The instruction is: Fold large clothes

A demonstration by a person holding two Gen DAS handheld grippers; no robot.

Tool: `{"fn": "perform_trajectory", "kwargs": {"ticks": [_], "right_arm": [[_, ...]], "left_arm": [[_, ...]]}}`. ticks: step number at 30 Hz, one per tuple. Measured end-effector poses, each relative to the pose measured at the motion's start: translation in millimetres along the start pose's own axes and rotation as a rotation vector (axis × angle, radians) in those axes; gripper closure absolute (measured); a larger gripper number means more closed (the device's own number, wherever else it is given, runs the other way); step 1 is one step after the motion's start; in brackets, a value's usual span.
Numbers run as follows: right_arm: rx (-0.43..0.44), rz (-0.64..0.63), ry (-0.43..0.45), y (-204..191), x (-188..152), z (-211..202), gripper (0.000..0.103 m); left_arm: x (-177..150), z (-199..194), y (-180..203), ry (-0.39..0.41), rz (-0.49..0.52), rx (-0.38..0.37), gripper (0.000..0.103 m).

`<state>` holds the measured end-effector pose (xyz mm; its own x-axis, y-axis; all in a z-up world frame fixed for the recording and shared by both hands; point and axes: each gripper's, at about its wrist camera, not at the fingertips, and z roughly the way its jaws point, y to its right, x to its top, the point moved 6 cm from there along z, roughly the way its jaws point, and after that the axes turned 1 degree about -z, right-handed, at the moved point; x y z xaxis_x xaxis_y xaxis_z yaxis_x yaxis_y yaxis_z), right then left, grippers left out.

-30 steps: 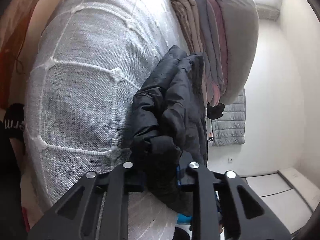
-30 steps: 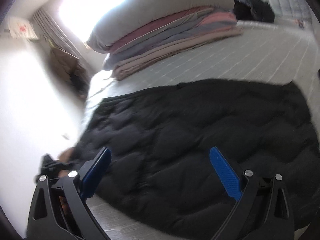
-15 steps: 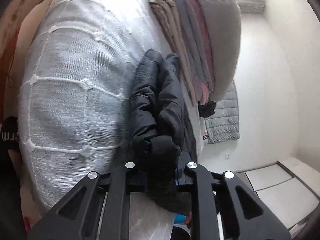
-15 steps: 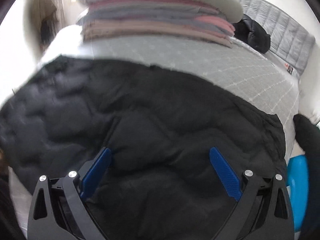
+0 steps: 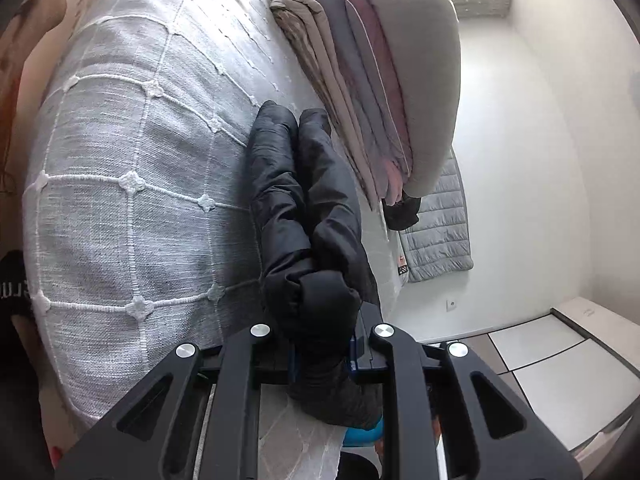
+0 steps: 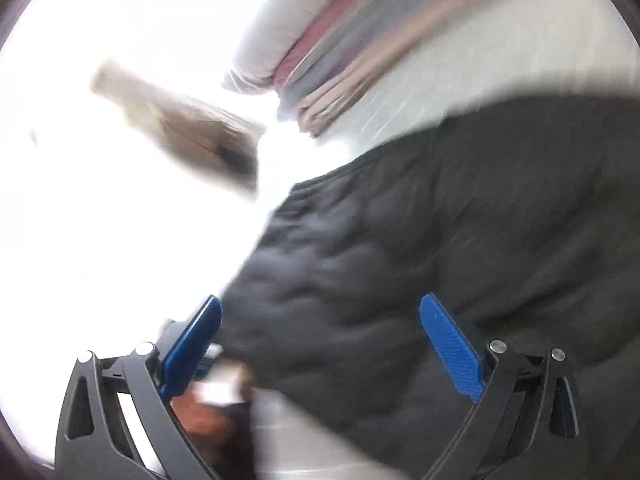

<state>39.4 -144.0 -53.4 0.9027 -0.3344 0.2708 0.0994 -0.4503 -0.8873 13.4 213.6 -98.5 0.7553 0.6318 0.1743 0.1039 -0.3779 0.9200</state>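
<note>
Left gripper (image 5: 320, 360), bottom center of frame, is pinched on a bunched fold of the black puffer jacket (image 5: 304, 216), which runs up mid-frame along the bed (image 5: 132, 152). Right gripper (image 6: 320, 320), blue pads spread wide, hovers w/ blurred jacket (image 6: 440, 240) between them. Stacked folded bedding (image 5: 392, 80) sits beyond, upper right.

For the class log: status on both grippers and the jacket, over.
Left gripper shut on jacket. Right gripper open over jacket, gripping nothing; view blurred. Stack of folded bedding on bed beyond jacket.
</note>
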Motion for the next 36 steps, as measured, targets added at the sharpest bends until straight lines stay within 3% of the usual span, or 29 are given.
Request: {"fn": "perform_trajectory", "kwargs": {"ticks": [4,9,13,15,16,19,21,24,31,36], "right_arm": [[-0.063,0.063,-0.029,31,-7,17,0.007],[-0.142,0.063,-0.077,41,-13,30,0.007],[-0.030,0.105,-0.045,31,-7,14,0.007],[-0.051,0.068,-0.019,24,-2,2,0.007],[-0.096,0.030,-0.011,20,0,-2,0.007],[-0.448,-0.198,0.030,15,11,-20,0.007],[-0.625,-0.316,0.038,15,17,-25,0.007],[-0.763,-0.399,0.029,20,31,-25,0.007],[-1.015,-0.524,-0.108,66,31,15,0.006],[-0.993,-0.510,-0.121,71,26,6,0.006]], "left_arm": [[-4,-4,3,-0.003,0.013,-0.005,0.087],[-6,-4,18,-0.005,0.046,-0.024,0.087],[-7,-7,29,-0.006,0.076,-0.029,0.087],[-8,-6,34,-0.009,0.091,-0.029,0.087],[-8,-6,38,-0.009,0.100,-0.028,0.087],[-8,-6,50,-0.010,0.123,-0.030,0.087],[-10,-4,58,-0.011,0.140,-0.030,0.087],[-12,-2,72,-0.013,0.171,-0.034,0.087],[-31,3,126,-0.028,0.301,-0.046,0.087],[-49,15,163,-0.052,0.386,-0.064,0.087]]}}
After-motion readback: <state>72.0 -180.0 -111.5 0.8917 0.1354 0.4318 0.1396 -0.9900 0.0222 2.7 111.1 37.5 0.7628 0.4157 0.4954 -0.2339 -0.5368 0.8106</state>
